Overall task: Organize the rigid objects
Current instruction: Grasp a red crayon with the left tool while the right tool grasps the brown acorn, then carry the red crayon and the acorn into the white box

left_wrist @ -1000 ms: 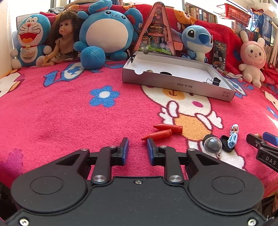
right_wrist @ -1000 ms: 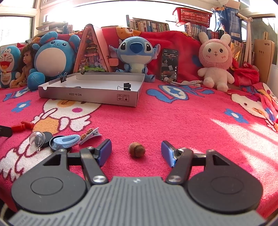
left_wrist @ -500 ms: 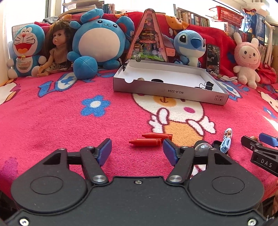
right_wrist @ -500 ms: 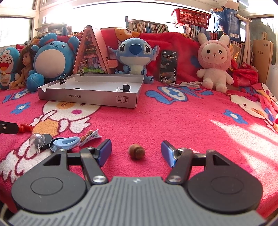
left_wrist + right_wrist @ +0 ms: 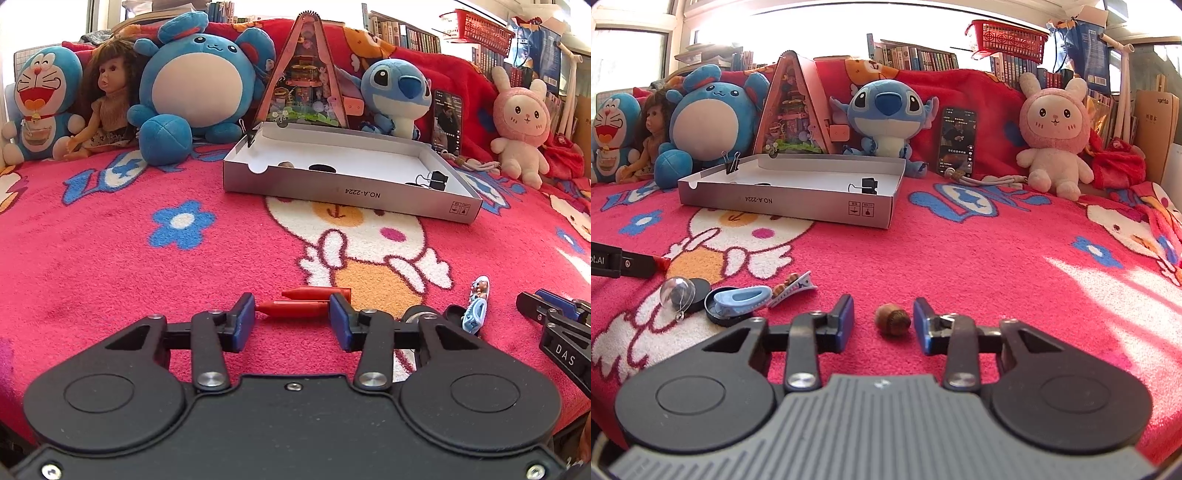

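Note:
My left gripper (image 5: 291, 317) is open low over the red blanket, its blue pads on either side of a red crayon (image 5: 293, 308); a second red crayon (image 5: 317, 293) lies just behind. My right gripper (image 5: 883, 321) is open with a brown acorn (image 5: 893, 319) lying between its pads, nearer the right one. A grey cardboard box lid (image 5: 354, 192), also in the right wrist view (image 5: 790, 203), sits farther back with binder clips and small items inside.
A clear ball (image 5: 676, 291), black round tin (image 5: 718, 314), blue hair clip (image 5: 742, 297) and patterned clip (image 5: 792, 284) lie left of my right gripper. Plush toys, a doll, a triangular toy house (image 5: 308, 77) and a phone (image 5: 956, 140) line the back.
My left gripper opened wide, moved forward and down around the near red crayon, then narrowed. My right gripper has narrowed around the acorn.

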Motion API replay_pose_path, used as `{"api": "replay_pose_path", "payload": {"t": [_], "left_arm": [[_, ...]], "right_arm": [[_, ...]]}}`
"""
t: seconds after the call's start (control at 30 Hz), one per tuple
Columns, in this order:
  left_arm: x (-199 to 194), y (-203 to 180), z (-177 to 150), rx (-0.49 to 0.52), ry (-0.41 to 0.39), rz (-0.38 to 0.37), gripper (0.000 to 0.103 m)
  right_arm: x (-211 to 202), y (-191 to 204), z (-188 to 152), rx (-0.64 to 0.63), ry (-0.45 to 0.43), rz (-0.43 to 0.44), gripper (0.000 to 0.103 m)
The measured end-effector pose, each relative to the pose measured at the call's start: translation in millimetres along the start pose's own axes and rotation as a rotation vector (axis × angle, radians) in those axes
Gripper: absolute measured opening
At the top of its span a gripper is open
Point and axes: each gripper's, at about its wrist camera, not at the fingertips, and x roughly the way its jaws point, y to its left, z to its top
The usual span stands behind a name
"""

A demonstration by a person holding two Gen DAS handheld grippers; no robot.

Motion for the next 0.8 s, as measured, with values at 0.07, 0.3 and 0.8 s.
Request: {"api": "replay_pose_path", "payload": {"t": [0.07,0.3,0.8], "left_arm": [[-2,-1,0,0.013,-0.007,-0.003,0.042],[-7,-1,9,0.024,-0.034,-0.001,0.042],[9,1,49,0.019,-0.071,-0.036,0.042]], "right_arm": [[0,0,0,-0.004,0.002,0.000,0.024],[-2,1,6,-0.008,-0.017,0.013,0.024],[13,3,37,0.033,-0.045,0.039,0.024]]}}
